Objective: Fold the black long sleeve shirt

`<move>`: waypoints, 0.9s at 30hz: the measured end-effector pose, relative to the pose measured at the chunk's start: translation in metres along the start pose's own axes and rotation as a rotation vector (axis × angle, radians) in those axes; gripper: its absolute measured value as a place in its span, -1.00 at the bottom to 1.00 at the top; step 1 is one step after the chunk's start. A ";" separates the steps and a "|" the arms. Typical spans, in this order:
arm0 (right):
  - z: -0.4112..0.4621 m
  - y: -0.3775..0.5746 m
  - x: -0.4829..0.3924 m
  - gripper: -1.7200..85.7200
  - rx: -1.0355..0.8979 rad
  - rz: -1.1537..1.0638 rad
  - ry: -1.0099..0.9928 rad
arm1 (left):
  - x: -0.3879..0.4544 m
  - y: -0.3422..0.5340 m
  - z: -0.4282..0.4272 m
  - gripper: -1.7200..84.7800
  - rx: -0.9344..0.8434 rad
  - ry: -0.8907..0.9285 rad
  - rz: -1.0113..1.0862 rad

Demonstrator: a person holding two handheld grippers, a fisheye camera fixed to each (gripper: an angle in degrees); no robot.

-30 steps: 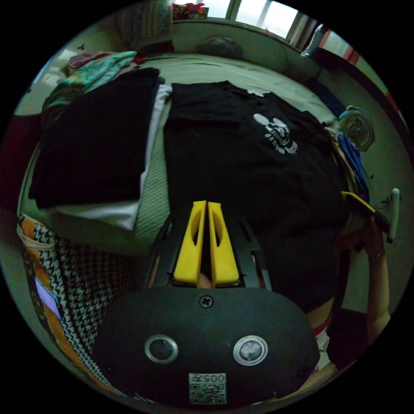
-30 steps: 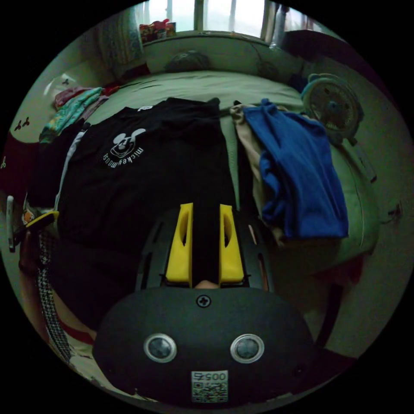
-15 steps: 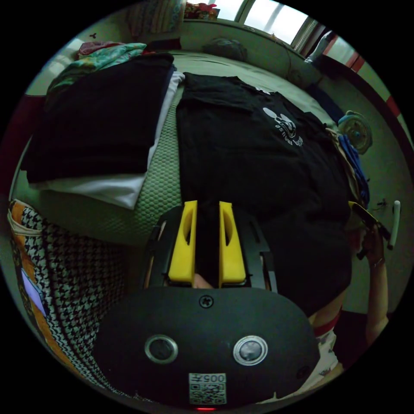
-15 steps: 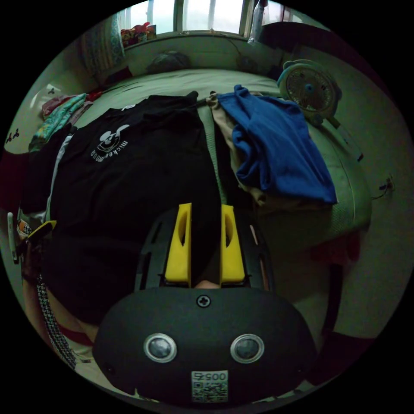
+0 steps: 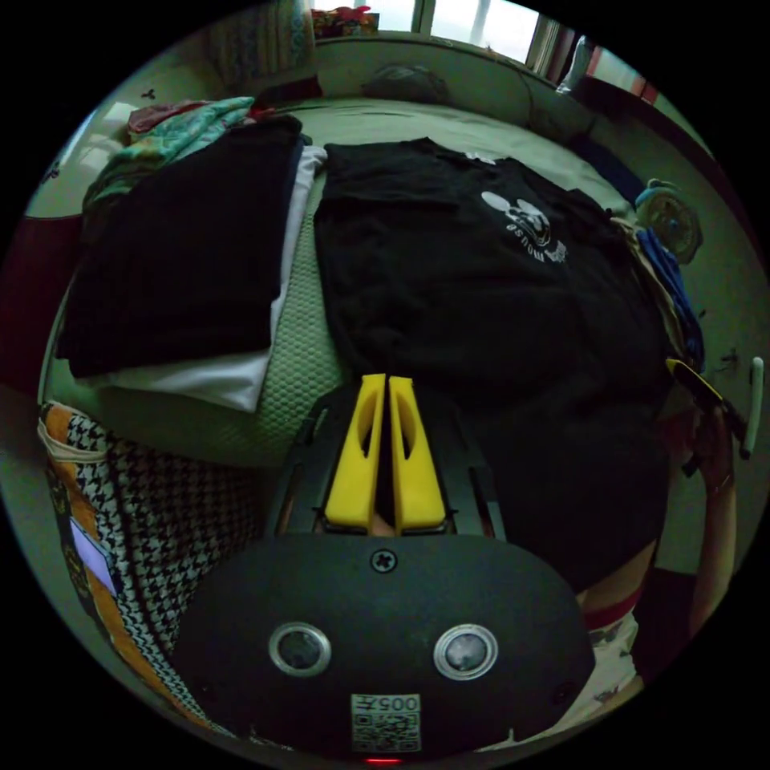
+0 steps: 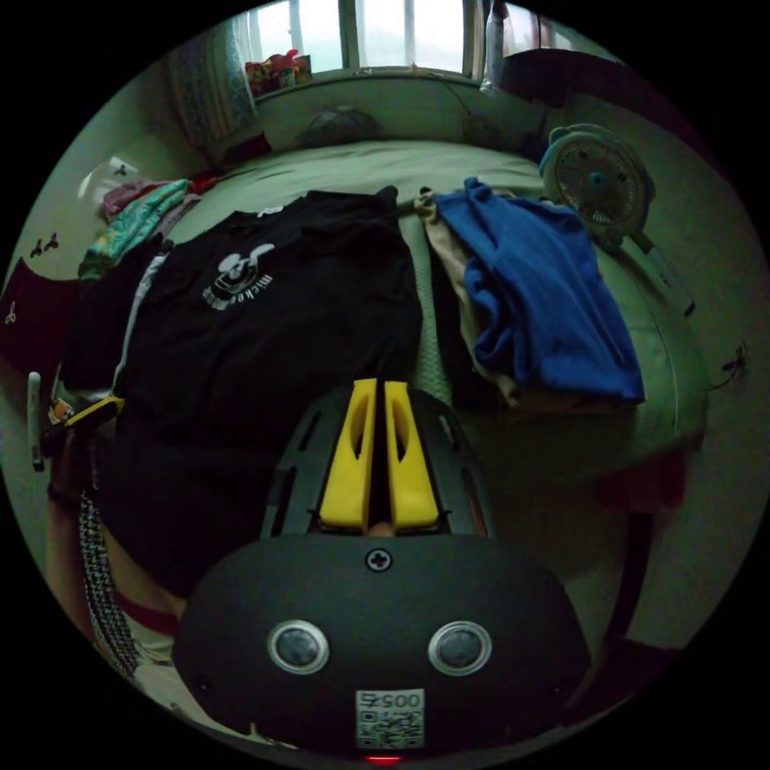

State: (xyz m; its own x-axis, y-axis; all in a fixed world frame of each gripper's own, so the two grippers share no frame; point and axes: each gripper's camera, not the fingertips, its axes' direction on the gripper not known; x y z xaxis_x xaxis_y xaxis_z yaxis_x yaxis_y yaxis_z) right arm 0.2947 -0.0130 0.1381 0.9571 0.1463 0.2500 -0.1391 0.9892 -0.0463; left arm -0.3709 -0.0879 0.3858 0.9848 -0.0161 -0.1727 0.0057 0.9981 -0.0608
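Note:
A black shirt (image 5: 457, 281) with a white mouse print lies spread flat on the green bed (image 5: 301, 361), its lower part hanging over the near edge toward the person. My left gripper (image 5: 383, 378) sits at the shirt's near left hem, its yellow jaws pressed together with dark cloth in the thin gap. In the right gripper view the same shirt (image 6: 281, 321) is left of centre, and my right gripper (image 6: 371, 383) is shut at its near right corner. The right gripper (image 5: 691, 383) also shows at the left gripper view's right edge, held in a hand.
A stack of folded black and white clothes (image 5: 176, 249) lies left of the shirt, with teal patterned clothes (image 5: 180, 132) behind. A blue garment (image 6: 545, 297) over tan cloth lies right of it, near a small fan (image 6: 597, 180). A houndstooth bag (image 5: 144, 513) stands below the bed edge.
Both grippers' jaws, open around the black hem half a second ago, have closed. The left jaws were shut one second ago, then opened and closed again. Both cameras shifted slightly.

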 end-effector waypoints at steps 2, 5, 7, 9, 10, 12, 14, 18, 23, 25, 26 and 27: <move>-0.011 -0.015 0.001 -0.99 0.031 -0.014 0.008 | -0.006 -0.006 -0.016 -0.95 0.043 -0.008 0.016; -0.018 -0.040 0.002 -0.99 0.074 -0.018 0.030 | -0.016 -0.023 -0.037 -0.95 0.103 -0.063 0.039; -0.018 -0.057 0.001 -0.99 0.102 -0.026 0.050 | -0.024 -0.042 -0.046 -0.95 0.130 -0.102 0.046; -0.013 -0.075 -0.001 -0.99 0.119 -0.033 0.083 | -0.029 -0.056 -0.048 -0.95 0.142 -0.125 0.054; -0.006 -0.086 -0.002 -0.99 0.108 -0.019 0.103 | -0.033 -0.065 -0.046 -0.95 0.135 -0.132 0.056; 0.009 -0.100 0.000 -0.98 0.051 0.012 0.114 | -0.039 -0.076 -0.041 -0.95 0.108 -0.108 0.031; 0.022 -0.104 0.003 -0.94 -0.011 0.015 0.158 | -0.047 -0.079 -0.035 -0.94 0.073 -0.083 0.014; 0.007 -0.077 0.015 -0.86 0.015 -0.024 0.069 | -0.068 -0.060 -0.049 -0.91 0.080 -0.051 -0.025; -0.027 -0.005 0.043 -0.77 0.016 -0.040 0.009 | -0.080 -0.010 -0.069 -0.86 0.053 -0.011 0.036; -0.036 0.018 0.051 -0.77 0.008 -0.028 -0.019 | -0.079 0.016 -0.066 -0.83 -0.002 0.001 0.071; -0.040 0.032 0.054 -0.77 0.006 -0.020 -0.017 | -0.079 0.021 -0.064 -0.82 -0.016 -0.001 0.073; -0.042 0.038 0.055 -0.77 0.003 -0.018 -0.017 | -0.079 0.032 -0.060 -0.81 -0.043 0.009 0.071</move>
State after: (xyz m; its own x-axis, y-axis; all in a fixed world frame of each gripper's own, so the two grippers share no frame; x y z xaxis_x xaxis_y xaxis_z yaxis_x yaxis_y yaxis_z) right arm 0.3526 0.0318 0.1098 0.9551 0.1287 0.2670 -0.1228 0.9917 -0.0385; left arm -0.4589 -0.0585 0.3390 0.9809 0.0534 -0.1869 -0.0713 0.9934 -0.0902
